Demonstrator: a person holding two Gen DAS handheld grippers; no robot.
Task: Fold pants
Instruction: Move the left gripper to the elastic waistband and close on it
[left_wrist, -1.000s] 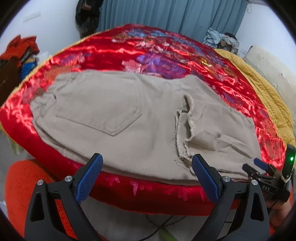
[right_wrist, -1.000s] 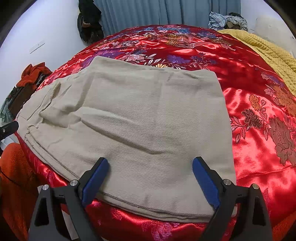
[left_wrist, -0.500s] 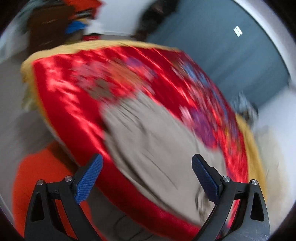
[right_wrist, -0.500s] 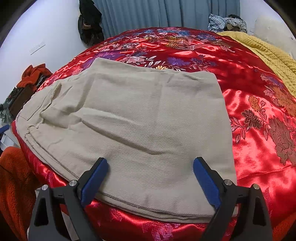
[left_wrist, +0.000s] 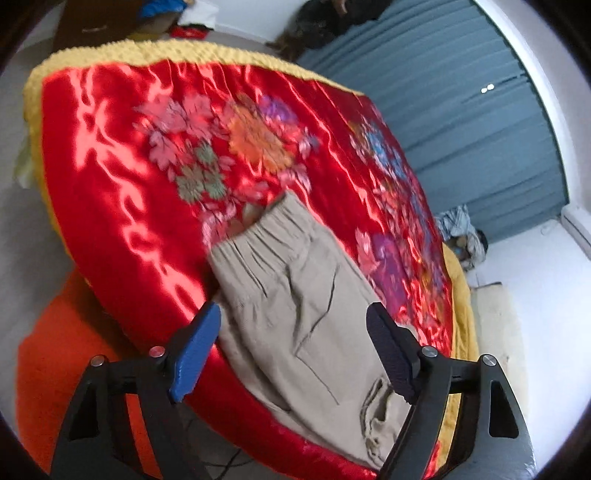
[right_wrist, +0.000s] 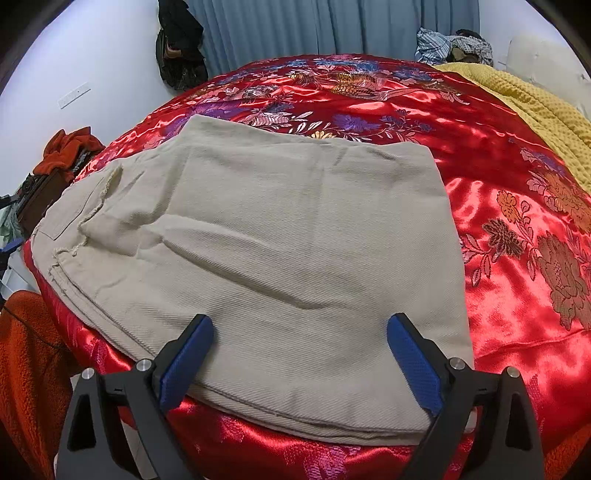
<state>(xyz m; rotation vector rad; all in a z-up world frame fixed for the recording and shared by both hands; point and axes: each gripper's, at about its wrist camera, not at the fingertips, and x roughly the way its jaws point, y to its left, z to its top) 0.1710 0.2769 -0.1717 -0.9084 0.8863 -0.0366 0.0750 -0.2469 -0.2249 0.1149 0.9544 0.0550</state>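
On the bed (right_wrist: 509, 155), folded pants (right_wrist: 295, 236) laid flat, left hand-held gripper (left_wrist: 295, 354) spread, right hand-held gripper (right_wrist: 299, 363) spread, nothing pinched.

Open red floral satin bedspread (right_wrist: 509, 177) is seen to the right of and beyond the folded beige twill pants (right_wrist: 288, 236), and nothing is set on that stretch. Passage further right is bounded by a mustard-yellow knitted blanket (right_wrist: 535, 107). At the far edge, a crumpled plaid garment (right_wrist: 443, 46) is piled against the blue-grey pleated curtain (right_wrist: 295, 29). The left side is crowded by an orange fleece cloth (right_wrist: 29, 350) hanging at the bed's edge. In the left wrist view, bare bedspread (left_wrist: 129, 177) is shown past the gathered waistband (left_wrist: 266, 229).
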